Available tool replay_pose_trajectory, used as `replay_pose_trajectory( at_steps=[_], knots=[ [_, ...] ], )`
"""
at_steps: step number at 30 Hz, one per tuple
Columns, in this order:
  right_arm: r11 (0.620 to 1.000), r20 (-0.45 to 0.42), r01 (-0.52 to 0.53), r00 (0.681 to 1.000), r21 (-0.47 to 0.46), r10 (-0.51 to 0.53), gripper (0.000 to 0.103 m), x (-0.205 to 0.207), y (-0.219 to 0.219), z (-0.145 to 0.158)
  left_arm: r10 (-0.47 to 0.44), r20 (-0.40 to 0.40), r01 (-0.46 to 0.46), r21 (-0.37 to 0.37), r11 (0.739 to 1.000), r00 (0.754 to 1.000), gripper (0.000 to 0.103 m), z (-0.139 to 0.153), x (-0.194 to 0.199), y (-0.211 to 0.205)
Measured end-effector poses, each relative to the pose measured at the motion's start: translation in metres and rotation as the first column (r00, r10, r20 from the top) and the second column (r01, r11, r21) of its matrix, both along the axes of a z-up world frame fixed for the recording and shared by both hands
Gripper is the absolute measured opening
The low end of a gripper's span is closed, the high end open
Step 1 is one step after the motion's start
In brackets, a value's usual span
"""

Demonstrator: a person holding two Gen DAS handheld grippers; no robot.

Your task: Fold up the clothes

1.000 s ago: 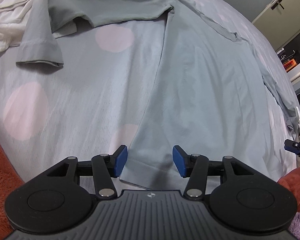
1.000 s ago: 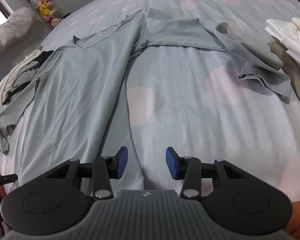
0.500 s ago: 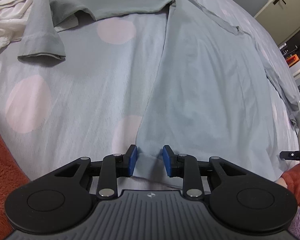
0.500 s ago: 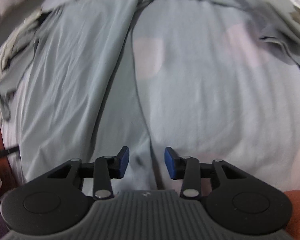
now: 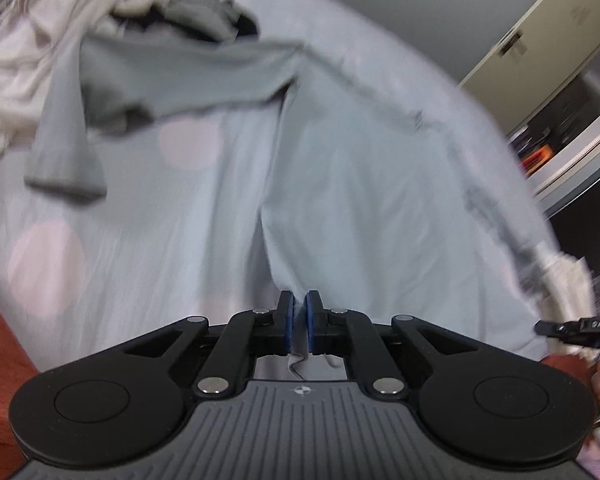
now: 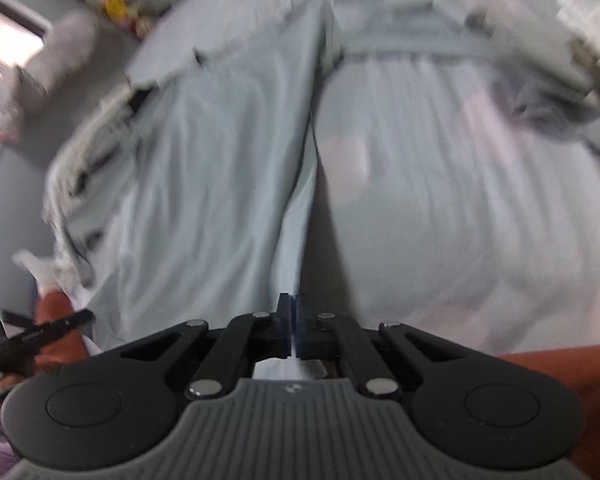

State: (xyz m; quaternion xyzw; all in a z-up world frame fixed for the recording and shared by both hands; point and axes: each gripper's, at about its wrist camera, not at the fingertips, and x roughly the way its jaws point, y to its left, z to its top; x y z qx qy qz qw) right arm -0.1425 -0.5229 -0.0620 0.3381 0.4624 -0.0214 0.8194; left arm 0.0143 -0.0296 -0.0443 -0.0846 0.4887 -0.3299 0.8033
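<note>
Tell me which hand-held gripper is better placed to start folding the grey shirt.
Neither alone: left hand-held gripper and right hand-held gripper each pinch a hem corner of the grey long-sleeved shirt.

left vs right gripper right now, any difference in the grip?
Left gripper pinches the grey shirt at its left hem corner; right gripper pinches the right one. Left pads leave a sliver with cloth visible; right pads look flush. Both have just closed on the hem.

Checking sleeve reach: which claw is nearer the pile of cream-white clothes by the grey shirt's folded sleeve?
Left. The left claw grips the grey long-sleeved shirt hem on that sleeve's side of the cream-white clothes pile. The right claw holds the opposite hem corner, farther away.
</note>
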Motion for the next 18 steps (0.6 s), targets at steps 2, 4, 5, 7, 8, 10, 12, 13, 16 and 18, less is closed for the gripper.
replay_pose_trajectory(
  at_steps=[2,4,5,7,8,10,12,13,16,18],
  knots=[
    [0.999,0.038,0.039,0.998,0.011,-0.04,0.002,-0.012,-0.007,0.018,0.008,0.018,-0.008,-0.018,1.0,1.0,0.004,0.014,0.0,0.003],
    [0.998,0.047,0.063,0.997,0.014,-0.063,0.002,-0.024,-0.012,0.029,0.016,0.033,-0.015,-0.031,0.999,0.999,0.004,0.027,-0.001,0.006],
    [0.997,0.052,0.074,0.996,0.015,-0.075,0.002,-0.03,-0.014,0.034,0.02,0.036,-0.019,-0.024,1.0,0.999,0.004,0.029,-0.001,0.008],
    [0.997,0.027,0.083,0.996,-0.006,-0.083,0.002,-0.039,-0.016,0.034,0.028,0.028,-0.028,0.004,1.0,0.999,0.004,0.027,-0.001,0.01],
    [0.996,0.004,0.083,0.997,-0.018,-0.083,0.002,-0.042,-0.015,0.03,0.032,0.015,-0.032,0.016,0.999,0.999,0.004,0.023,-0.001,0.012],
    [0.996,-0.029,0.087,0.996,-0.028,-0.088,0.0,-0.048,-0.016,0.021,0.03,-0.001,-0.029,0.062,0.998,1.0,0.004,0.012,-0.001,0.012],
    [0.995,-0.059,0.079,0.995,-0.056,-0.083,0.0,-0.05,-0.013,0.009,0.022,-0.012,-0.021,0.116,0.993,1.0,0.004,0.001,-0.001,0.01],
    [0.995,-0.07,0.072,0.995,-0.068,-0.076,0.0,-0.051,-0.012,0.004,0.018,-0.019,-0.015,0.139,0.99,1.0,0.004,-0.006,0.0,0.009],
    [0.994,-0.08,0.049,0.995,-0.098,-0.057,0.0,-0.048,-0.01,-0.003,0.02,-0.051,-0.01,0.18,0.984,0.999,0.004,-0.023,0.0,0.01],
    [0.992,-0.081,0.029,0.996,-0.121,-0.039,0.0,-0.045,-0.009,-0.002,0.026,-0.069,-0.012,0.202,0.979,0.997,0.005,-0.031,0.0,0.011]
  ],
)
